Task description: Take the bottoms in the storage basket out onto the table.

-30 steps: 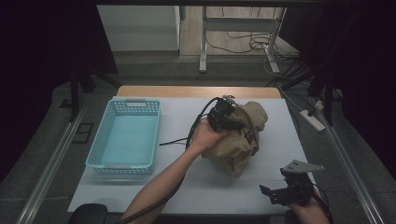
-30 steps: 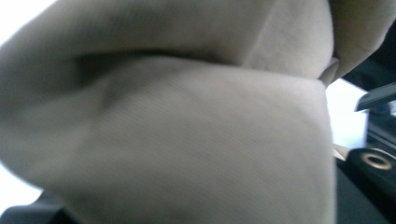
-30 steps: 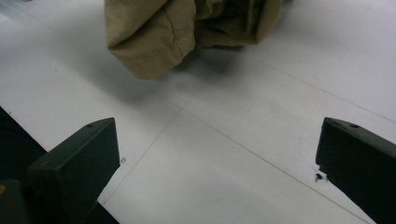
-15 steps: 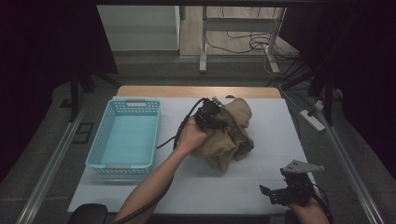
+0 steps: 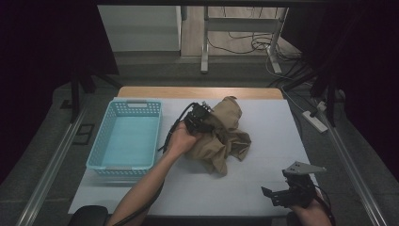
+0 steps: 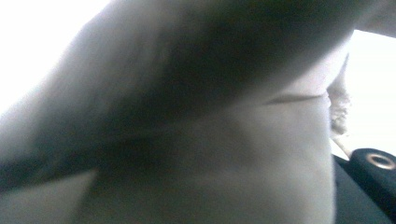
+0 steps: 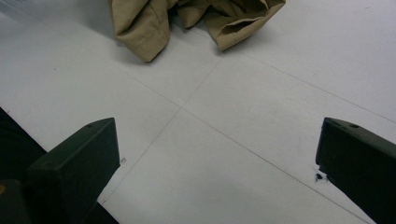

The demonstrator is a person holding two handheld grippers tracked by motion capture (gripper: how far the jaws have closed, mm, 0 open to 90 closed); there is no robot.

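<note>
khaki cloth (image 5: 220, 134), crumpled in a loose heap, lies near the middle of the white table (image 5: 263, 183), just to the right of the light blue basket (image 5: 124, 141) that stands by the table's left edge. my left gripper (image 5: 200, 117) is pushed into the left side of the heap, with my left hand (image 5: 181, 139) wrapped around its handle and its black cable looping off toward the basket. from the high view its jaws are buried in the folds, and in the left gripper view blurred fabric (image 6: 196, 140) presses right up against the lens with only a black part with a metal eyelet showing at the lower right corner, so i cannot tell whether those jaws are spread or clamped on the cloth.

my right gripper (image 5: 282, 195) rests low at the near right corner of the table, well apart from the heap, with the grey three-cornered plate on top of it. in the right gripper view its two black jaws stand wide, with bare white tabletop (image 7: 224, 154) and its thin seam lines between them and nothing in their gap. the near edge of the cloth (image 7: 154, 28) sits at the top of that view, a folded hem pointing toward the gripper.

beyond the table's far wooden edge, cables (image 5: 244, 44) lie on the floor among the legs of another desk.
</note>
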